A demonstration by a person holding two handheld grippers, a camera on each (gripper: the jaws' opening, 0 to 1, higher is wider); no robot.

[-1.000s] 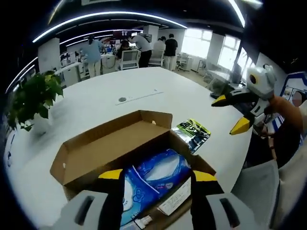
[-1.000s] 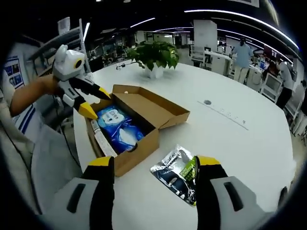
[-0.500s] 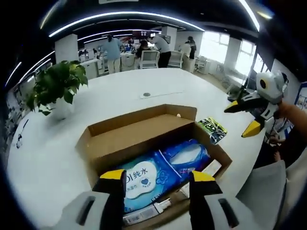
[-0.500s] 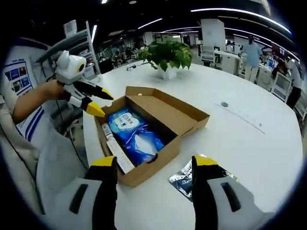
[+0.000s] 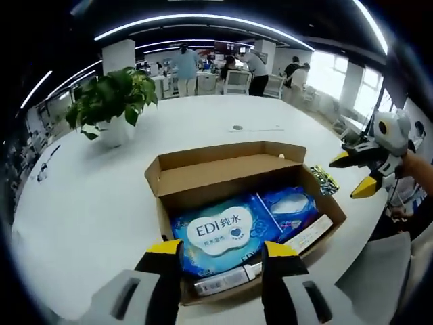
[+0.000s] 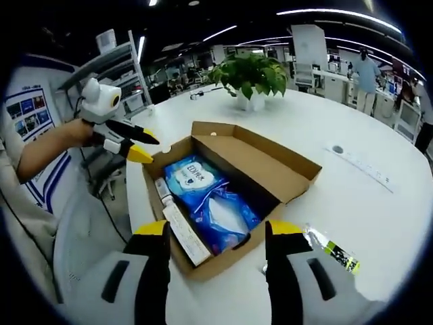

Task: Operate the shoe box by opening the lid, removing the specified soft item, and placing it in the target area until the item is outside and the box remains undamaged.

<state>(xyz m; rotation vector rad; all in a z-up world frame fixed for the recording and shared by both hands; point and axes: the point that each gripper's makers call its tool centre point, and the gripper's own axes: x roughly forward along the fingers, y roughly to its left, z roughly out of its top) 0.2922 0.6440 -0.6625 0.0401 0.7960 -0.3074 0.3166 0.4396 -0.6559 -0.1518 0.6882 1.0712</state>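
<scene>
Wipes pack (image 5: 240,227) lies lengthwise in shoe box (image 5: 223,177)

The blue wipes pack (image 5: 240,227) lies partly behind the left gripper's (image 5: 222,256) yellow-tipped jaws at lower centre. A foil packet (image 5: 325,179) at right peeks out from behind the shoe box (image 5: 223,169); its print is unreadable. In the right gripper view that packet (image 6: 331,252) is partly covered by a jaw. People (image 5: 184,61) at upper centre are too small to make out.
</scene>
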